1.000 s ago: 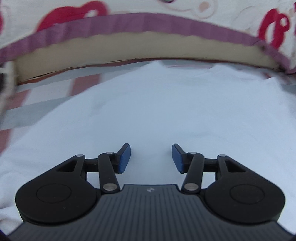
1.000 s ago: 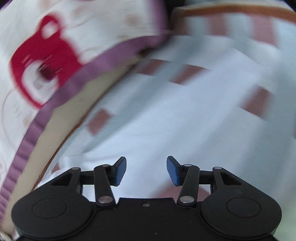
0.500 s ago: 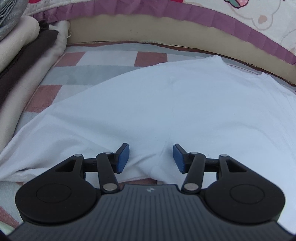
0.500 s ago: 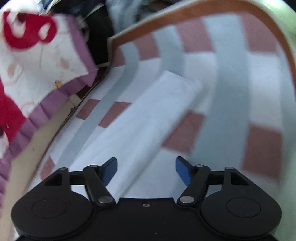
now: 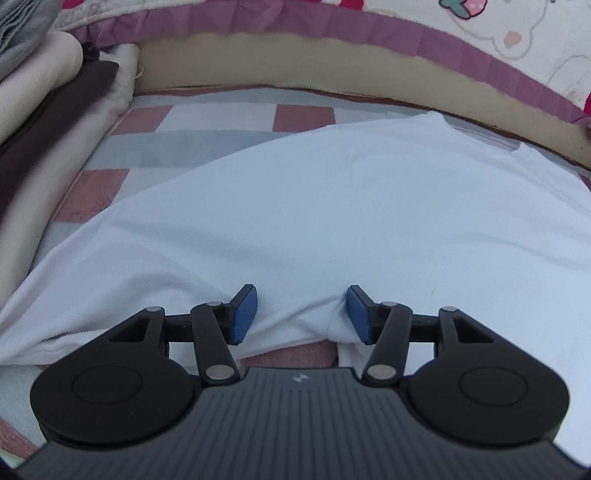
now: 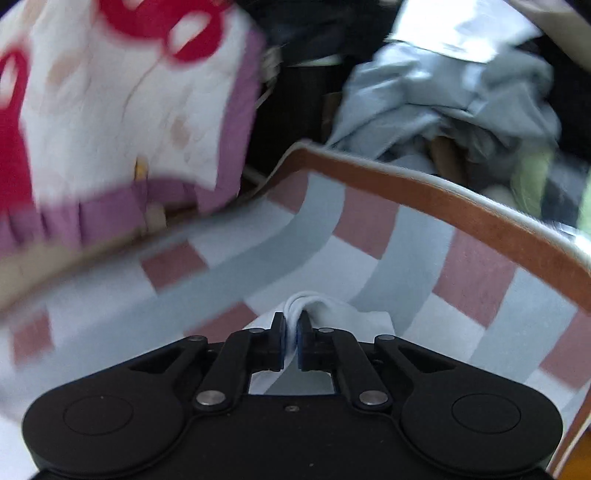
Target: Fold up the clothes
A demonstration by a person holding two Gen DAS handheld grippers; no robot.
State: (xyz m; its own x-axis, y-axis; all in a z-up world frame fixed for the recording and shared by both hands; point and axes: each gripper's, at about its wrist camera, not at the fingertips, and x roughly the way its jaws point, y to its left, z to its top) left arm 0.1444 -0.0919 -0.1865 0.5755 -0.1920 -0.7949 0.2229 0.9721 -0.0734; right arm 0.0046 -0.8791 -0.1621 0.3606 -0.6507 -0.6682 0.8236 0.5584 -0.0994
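A white T-shirt (image 5: 332,206) lies spread on a checked pink, grey and white sheet (image 5: 229,118). My left gripper (image 5: 301,314) is open, low over the shirt's near edge, with a raised fold of white cloth between its blue pads but not pinched. In the right wrist view my right gripper (image 6: 291,341) is shut on a bunched end of the white T-shirt (image 6: 314,306), whose folded cloth sticks out past the fingertips above the checked sheet (image 6: 388,266).
A stack of folded beige and dark clothes (image 5: 48,122) lies at the left. A cartoon-print quilt with a purple frill (image 5: 406,33) borders the far side. Beyond the brown-edged mattress rim (image 6: 461,206), a heap of grey-blue clothes (image 6: 443,92) shows.
My right gripper has closed on the end of the white shirt and swung toward the mattress edge. The left gripper drew back toward the shirt's near edge and stayed open.
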